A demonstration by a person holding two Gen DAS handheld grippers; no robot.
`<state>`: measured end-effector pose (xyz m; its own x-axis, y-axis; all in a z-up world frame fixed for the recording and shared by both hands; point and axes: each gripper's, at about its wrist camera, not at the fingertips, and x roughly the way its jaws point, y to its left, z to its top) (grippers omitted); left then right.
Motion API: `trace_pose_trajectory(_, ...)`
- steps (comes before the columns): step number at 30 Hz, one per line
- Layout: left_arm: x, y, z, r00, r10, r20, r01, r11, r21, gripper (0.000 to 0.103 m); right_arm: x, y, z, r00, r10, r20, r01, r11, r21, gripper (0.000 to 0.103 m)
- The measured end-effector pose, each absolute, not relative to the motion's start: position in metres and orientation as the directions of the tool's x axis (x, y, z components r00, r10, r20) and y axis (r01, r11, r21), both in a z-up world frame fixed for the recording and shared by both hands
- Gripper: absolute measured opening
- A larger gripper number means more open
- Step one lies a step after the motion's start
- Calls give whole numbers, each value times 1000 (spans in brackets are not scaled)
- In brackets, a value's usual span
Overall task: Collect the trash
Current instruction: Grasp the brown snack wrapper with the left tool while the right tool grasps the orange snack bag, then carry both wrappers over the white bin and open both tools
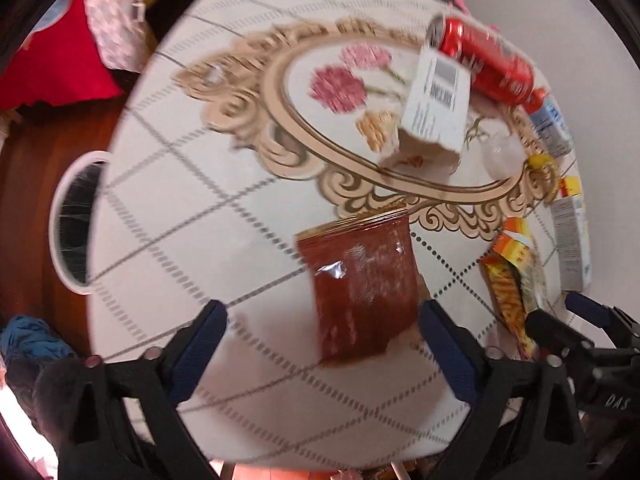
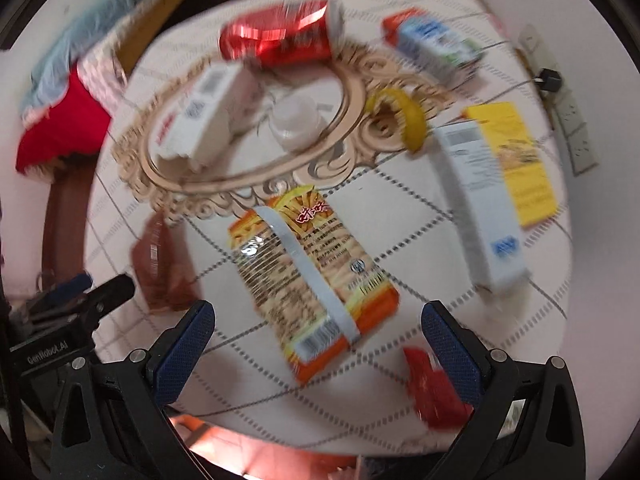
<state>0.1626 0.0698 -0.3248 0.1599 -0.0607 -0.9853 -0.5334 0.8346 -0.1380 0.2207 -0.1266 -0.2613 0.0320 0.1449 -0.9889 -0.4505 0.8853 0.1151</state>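
Left wrist view: the left gripper (image 1: 322, 330) hangs over a round table (image 1: 168, 216) with its blue-padded jaws spread wide, gripping nothing. A brown wrapper (image 1: 362, 286) lies flat on the patterned cloth between and just ahead of the fingers. Farther off, a white carton (image 1: 434, 108) lies on its side beside a red can (image 1: 486, 60), also on its side. An orange snack bag (image 1: 510, 276) lies to the right, near the right gripper (image 1: 558, 314), whose tips enter at the frame edge. A white-rimmed bin (image 1: 74, 222) shows beyond the table's left edge.

Right wrist view: the right gripper (image 2: 318, 326) is likewise spread apart and empty, hovering above the orange snack bag (image 2: 310, 280), which lies flat between the fingers. The brown wrapper (image 2: 162, 268) lies to the left, the red can (image 2: 280, 36) and white carton (image 2: 204, 120) farther back. A tall white box (image 2: 482, 208) and a yellow box (image 2: 516, 164) lie side by side on the right.
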Motion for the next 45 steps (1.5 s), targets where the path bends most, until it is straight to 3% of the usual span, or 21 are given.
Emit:
trace_pose_trajectory(1, 165, 68, -330, 150, -64, -987, -533, 835, -136, 78, 224, -124, -269, 23, 132, -991, -458, 882, 107, 103)
trace_pose_trajectory(3, 168, 61, -328, 163, -28, -986, -513, 851, -109, 76, 228, -120, -281, 9, 118, -993, -468, 878, 100, 103)
trace_pose_trajectory(4, 170, 56, -326, 169, -20, -985, -497, 861, -103, 69, 229, -118, -286, 9, 112, -994, -472, 876, 94, 103)
trace_pose_trajectory(5, 170, 53, -323, 167, -4, -986, -486, 870, -86, 51, 230, -116, -289, 16, 104, -994, -480, 873, 84, 103)
trace_pose_trajectory(8, 166, 47, -319, 165, 40, -985, -474, 880, -43, 36, 230, -111, -291, 44, 84, -995, -503, 863, 51, 102)
trace_pose_trajectory(15, 143, 47, -299, 197, 103, -975, -468, 884, -2, 32, 222, -98, -298, 78, 44, -996, -532, 847, -5, 72)
trace_pose_trajectory(22, 126, 50, -268, 233, 138, -963, -455, 890, 17, 32, 209, -96, -287, 94, 71, -993, -528, 849, 11, 60)
trace_pose_trajectory(24, 119, 52, -253, 258, 148, -955, -456, 890, 15, 32, 206, -94, -281, 90, 94, -991, -520, 853, 34, 48)
trace_pose_trajectory(35, 120, 82, -195, 390, 220, -894, -489, 872, 1, 32, 197, -89, -211, 112, 263, -958, -530, 832, 167, 41)
trace_pose_trajectory(45, 45, 212, -162, 417, 274, -867, -654, 752, -77, 32, 162, 26, -160, 29, 446, -895, -647, 690, 323, 41)
